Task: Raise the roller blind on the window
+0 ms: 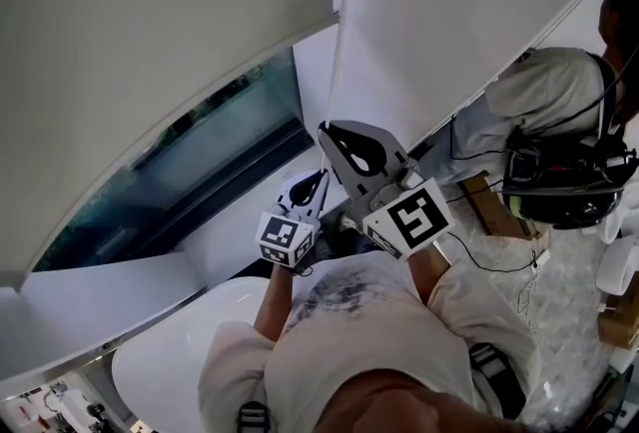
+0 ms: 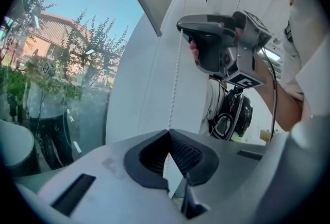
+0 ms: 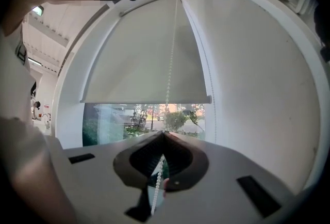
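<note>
left gripper view, right gripper (image 2: 181, 30) w/ chain (image 2: 175, 79)

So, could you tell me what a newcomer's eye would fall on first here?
The pale roller blind, partly lowered over the window, dominates the right gripper view. Before it, the left hand-held gripper and the right hand-held gripper both clamp the white bead chain, right above left.

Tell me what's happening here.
A person is working a blind by its chain, with a gripper in each hand. The left gripper and the right gripper are both shut on the chain, the right one higher up. The blind is partly raised, and the window shows below its bottom edge.
</note>
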`<state>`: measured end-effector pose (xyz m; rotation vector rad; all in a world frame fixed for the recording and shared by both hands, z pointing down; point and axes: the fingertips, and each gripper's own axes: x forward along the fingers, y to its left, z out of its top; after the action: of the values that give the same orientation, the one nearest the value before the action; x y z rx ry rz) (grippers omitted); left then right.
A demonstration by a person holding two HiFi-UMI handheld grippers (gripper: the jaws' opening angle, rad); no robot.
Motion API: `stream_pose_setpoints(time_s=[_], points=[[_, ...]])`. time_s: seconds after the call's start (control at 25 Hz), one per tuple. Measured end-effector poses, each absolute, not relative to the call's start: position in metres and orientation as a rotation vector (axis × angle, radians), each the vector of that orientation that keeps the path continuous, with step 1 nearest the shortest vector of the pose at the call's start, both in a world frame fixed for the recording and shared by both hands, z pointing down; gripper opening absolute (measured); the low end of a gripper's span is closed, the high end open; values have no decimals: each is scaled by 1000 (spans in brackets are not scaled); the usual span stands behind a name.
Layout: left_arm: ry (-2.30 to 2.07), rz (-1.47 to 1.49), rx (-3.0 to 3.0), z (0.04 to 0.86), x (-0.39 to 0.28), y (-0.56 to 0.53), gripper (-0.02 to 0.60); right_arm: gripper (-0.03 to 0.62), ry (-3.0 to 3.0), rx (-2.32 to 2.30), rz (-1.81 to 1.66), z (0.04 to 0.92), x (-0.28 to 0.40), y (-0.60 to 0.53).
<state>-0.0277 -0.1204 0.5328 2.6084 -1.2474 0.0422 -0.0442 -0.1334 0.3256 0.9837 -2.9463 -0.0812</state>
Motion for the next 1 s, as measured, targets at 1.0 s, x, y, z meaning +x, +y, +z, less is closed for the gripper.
stream_pose_setpoints(time_s=[1.0], points=[[-1190, 233, 2450, 645, -30, -106, 8, 61, -2776, 939, 76, 436, -52, -117]])
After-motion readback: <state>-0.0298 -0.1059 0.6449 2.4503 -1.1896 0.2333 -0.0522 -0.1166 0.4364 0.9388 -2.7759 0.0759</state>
